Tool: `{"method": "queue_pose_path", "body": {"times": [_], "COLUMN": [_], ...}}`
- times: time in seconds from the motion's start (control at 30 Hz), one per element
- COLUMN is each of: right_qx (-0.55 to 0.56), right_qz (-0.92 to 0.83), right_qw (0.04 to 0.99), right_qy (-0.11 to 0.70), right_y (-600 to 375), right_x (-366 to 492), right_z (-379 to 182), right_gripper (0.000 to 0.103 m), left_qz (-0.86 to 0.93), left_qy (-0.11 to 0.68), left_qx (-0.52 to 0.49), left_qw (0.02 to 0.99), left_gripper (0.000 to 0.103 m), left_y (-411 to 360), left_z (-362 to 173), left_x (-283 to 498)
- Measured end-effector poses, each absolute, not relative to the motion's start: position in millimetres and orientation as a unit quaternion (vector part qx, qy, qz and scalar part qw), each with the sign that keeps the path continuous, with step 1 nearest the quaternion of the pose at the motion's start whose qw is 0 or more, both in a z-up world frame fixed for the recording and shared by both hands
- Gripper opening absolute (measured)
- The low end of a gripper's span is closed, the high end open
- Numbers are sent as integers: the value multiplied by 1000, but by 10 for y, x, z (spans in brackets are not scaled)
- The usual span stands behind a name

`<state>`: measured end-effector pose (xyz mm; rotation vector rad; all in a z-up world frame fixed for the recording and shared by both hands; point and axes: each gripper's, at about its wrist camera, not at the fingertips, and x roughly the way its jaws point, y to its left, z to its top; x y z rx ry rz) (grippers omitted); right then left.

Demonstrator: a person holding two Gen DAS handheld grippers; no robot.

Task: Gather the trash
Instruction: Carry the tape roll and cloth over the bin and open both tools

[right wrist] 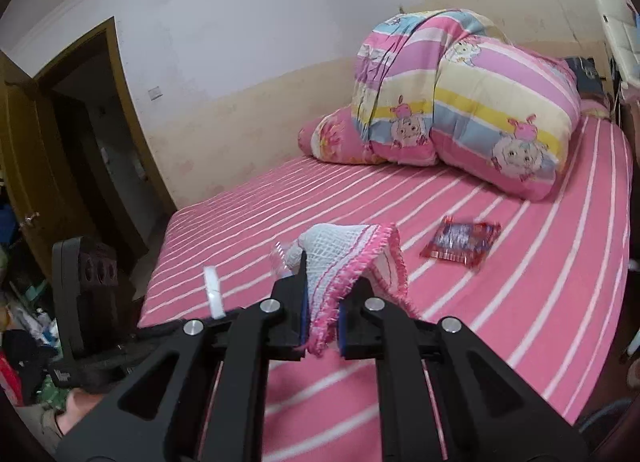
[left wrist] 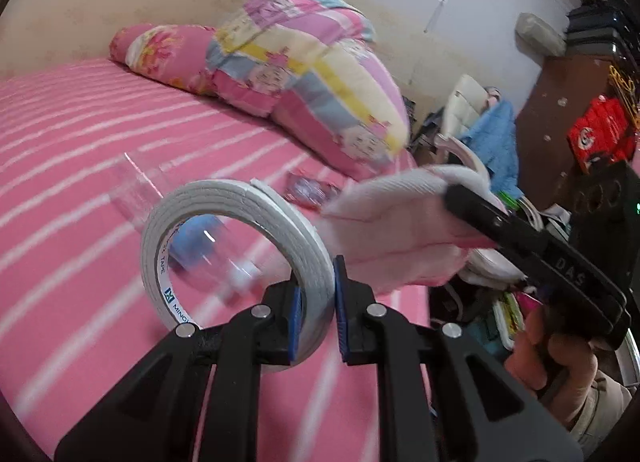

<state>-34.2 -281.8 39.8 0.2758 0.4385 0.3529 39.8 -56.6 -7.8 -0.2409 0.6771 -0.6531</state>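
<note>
The left gripper (left wrist: 334, 302) was nearly closed, its blue pads clamped on the rim of a white tape roll (left wrist: 240, 238), which stood upright on edge above the pink striped bed (left wrist: 80, 133). Through and behind the roll a clear plastic cup (left wrist: 136, 189) lay blurred on the sheet, with something blue seen through the ring that was too smeared to identify. The right gripper (right wrist: 322, 322) was closed down tight on a white cloth with pink fringe (right wrist: 348, 258), which peaked up between the fingers and hung over them. In the left view the same cloth (left wrist: 400, 229) showed at the tip of the right gripper (left wrist: 456, 193), just beside the tape roll. A red wrapper (right wrist: 460, 242) lay flat on the bed beyond the cloth, near a folded cartoon-print quilt (right wrist: 480, 101). A pink pillow (right wrist: 332, 137) sat against the quilt by the wall.
</note>
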Motion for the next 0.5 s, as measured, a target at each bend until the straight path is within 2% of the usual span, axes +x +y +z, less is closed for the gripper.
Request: {"method": "queue_pose_path", "body": {"times": [0.23,0.5], "right_qx": [160,179], "right_qz": [167,104], "right_qw": [950,960], "right_qy": [212,189], "right_y": [-3046,-3796], "right_x": [-996,-1919], "right_z": [569,857], "right_gripper": [11,11], "left_qz": [-343,-405], "left_qy": [329,334], "left_qx": [-148,-138], "left_qw": [867,840], "left_gripper": [14,14], "left_y": [-891,-1675], "left_z": [87,429], "left_x": [-207,-758]}}
